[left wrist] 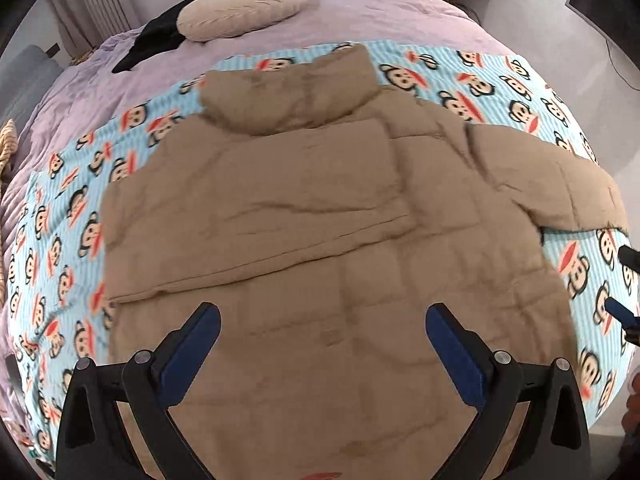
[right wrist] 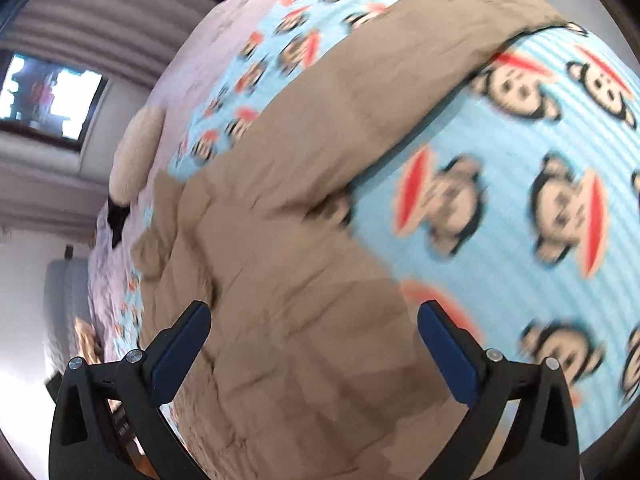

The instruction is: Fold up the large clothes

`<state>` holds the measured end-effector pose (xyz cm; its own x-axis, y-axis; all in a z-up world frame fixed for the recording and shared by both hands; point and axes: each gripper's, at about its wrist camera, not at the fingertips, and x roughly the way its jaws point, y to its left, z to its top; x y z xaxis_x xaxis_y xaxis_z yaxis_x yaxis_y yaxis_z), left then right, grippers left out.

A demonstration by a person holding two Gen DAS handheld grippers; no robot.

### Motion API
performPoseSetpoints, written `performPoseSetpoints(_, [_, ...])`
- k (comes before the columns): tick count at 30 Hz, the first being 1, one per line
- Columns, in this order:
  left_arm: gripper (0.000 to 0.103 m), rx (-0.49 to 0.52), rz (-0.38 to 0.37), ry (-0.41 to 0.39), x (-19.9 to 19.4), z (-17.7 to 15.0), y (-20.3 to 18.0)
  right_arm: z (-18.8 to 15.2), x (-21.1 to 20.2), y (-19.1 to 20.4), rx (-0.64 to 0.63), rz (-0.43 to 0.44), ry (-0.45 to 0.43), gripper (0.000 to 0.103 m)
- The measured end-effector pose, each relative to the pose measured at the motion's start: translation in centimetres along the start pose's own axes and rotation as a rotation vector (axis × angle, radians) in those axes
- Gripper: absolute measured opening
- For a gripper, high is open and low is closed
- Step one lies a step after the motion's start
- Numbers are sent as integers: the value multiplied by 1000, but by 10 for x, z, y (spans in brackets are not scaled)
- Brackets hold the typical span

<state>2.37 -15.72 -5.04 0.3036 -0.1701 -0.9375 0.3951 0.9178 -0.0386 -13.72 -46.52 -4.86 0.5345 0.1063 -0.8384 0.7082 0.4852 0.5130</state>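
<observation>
A tan puffer jacket [left wrist: 320, 240] lies spread on a light-blue monkey-print blanket [left wrist: 60, 240], hood toward the far side. One sleeve is folded across its body; the other sleeve [left wrist: 560, 184] stretches out to the right. My left gripper [left wrist: 323, 316] hovers open above the jacket's lower part, nothing between its fingers. In the right wrist view, which is blurred, the jacket [right wrist: 300, 300] and its outstretched sleeve [right wrist: 400, 60] lie on the same blanket [right wrist: 520, 220]. My right gripper [right wrist: 314, 314] is wide open above the jacket, holding nothing. Its fingers [left wrist: 624, 312] show at the right edge of the left wrist view.
The blanket lies on a bed with a mauve cover [left wrist: 380, 12]. A beige cushion [left wrist: 240, 8] and a black garment [left wrist: 156, 40] rest near the far edge. Curtains [right wrist: 80, 12] and a window [right wrist: 52, 96] are beyond the bed.
</observation>
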Motion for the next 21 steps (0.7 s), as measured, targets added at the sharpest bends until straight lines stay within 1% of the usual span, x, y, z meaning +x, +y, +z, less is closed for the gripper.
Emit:
performPoseSetpoints(5, [103, -37, 10, 24, 10, 9, -37, 60, -5, -46, 81, 24, -37, 103])
performPoseSetpoints(8, [103, -41, 20, 39, 17, 14, -50, 98, -10, -75, 153, 48, -95, 103])
performPoseSetpoints(10, [103, -46, 22, 44, 21, 16, -54, 118, -10, -91, 201, 62, -123, 103])
performPoseSetpoints(14, [103, -61, 17, 52, 29, 23, -59, 146, -2, -120, 302, 102, -150, 103])
performPoseSetpoints(15, [103, -65, 11, 60, 32, 26, -59, 151, 1, -125, 331, 121, -157, 103])
performPoseSetpoints(18, [103, -76, 15, 61, 36, 32, -61, 167, 8, -143, 423, 217, -178, 103])
performPoseSetpoints(21, [103, -82, -18, 76, 39, 35, -62, 179, 20, -153, 510, 316, -195, 102])
